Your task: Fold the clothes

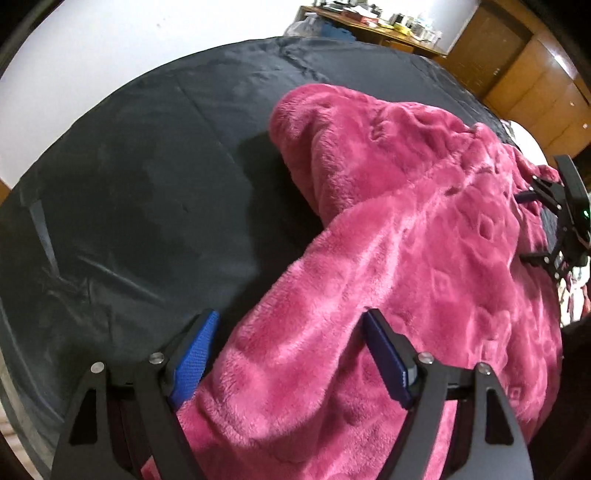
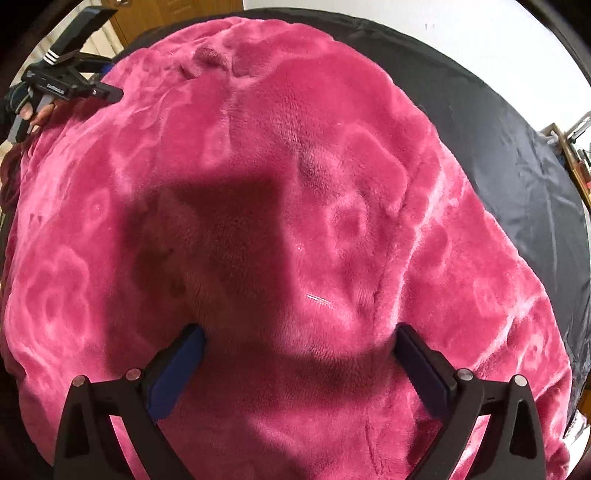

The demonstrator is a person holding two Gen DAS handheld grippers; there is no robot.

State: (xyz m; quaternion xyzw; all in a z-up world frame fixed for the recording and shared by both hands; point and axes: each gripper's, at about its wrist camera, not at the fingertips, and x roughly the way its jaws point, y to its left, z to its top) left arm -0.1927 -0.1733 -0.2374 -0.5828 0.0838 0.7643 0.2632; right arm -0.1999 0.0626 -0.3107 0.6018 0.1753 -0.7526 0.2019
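A fluffy magenta fleece garment (image 1: pixel 406 240) lies spread on a black cloth-covered surface (image 1: pixel 129 184). My left gripper (image 1: pixel 290 317) is open, its blue-padded fingers straddling the garment's near left edge, one sleeve-like fold reaching away ahead of it. My right gripper (image 2: pixel 299 332) is open just above the middle of the garment (image 2: pixel 295 166), its shadow falling on the fleece. The right gripper also shows at the right edge of the left wrist view (image 1: pixel 565 221). The left gripper shows at the top left of the right wrist view (image 2: pixel 66 85).
The black cloth (image 2: pixel 517 147) extends beyond the garment to a white wall. A cluttered wooden desk (image 1: pixel 388 26) and wooden cabinets (image 1: pixel 524 74) stand behind the surface.
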